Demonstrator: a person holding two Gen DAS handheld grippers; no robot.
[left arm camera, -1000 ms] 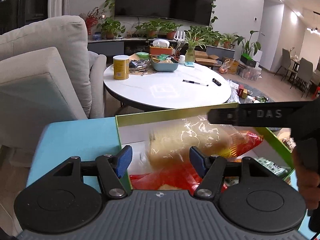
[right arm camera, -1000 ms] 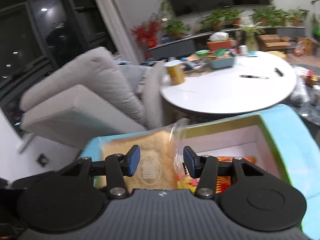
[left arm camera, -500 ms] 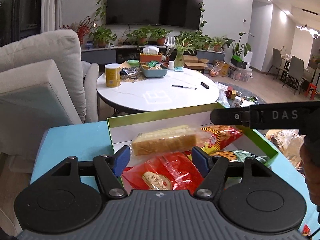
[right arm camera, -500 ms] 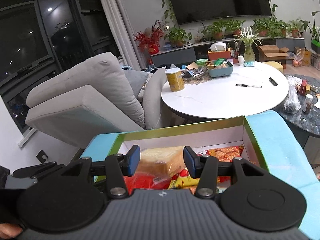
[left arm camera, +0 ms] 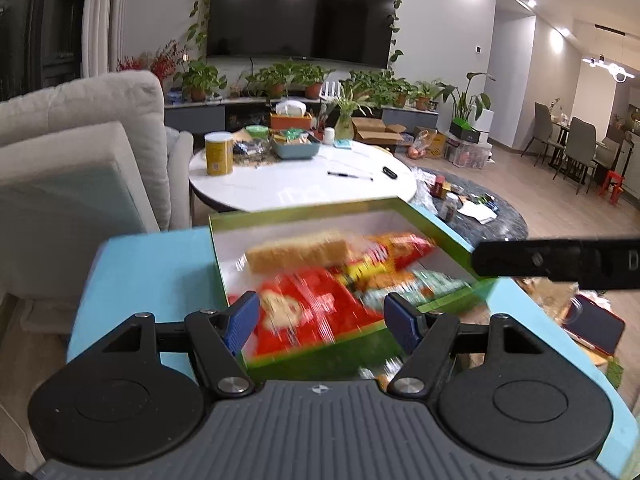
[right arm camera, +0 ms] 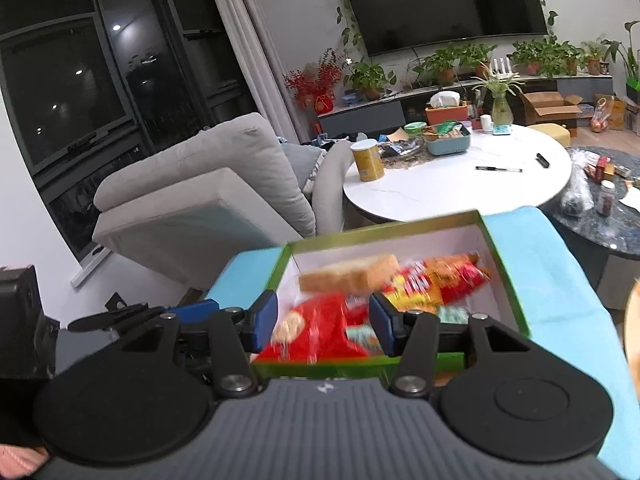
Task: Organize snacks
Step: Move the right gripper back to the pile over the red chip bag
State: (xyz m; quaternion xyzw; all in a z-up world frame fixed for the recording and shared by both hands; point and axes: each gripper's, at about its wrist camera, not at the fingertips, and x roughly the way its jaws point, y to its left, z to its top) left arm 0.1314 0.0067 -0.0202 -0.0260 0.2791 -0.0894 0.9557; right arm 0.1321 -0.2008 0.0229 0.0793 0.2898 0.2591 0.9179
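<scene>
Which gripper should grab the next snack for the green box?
Probably the left gripper: it is open and empty, with the box just ahead. The right gripper, also empty, is only now opening.

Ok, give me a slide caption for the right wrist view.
Right tongs, jaws opening and empty, above a green box holding a bread loaf and red snack bags.

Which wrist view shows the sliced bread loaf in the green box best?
Right wrist: the bagged tan bread loaf lies unobstructed in the green-walled box, its crust end fairly sharp. The left wrist view shows the loaf too, but more motion-blurred.
</scene>
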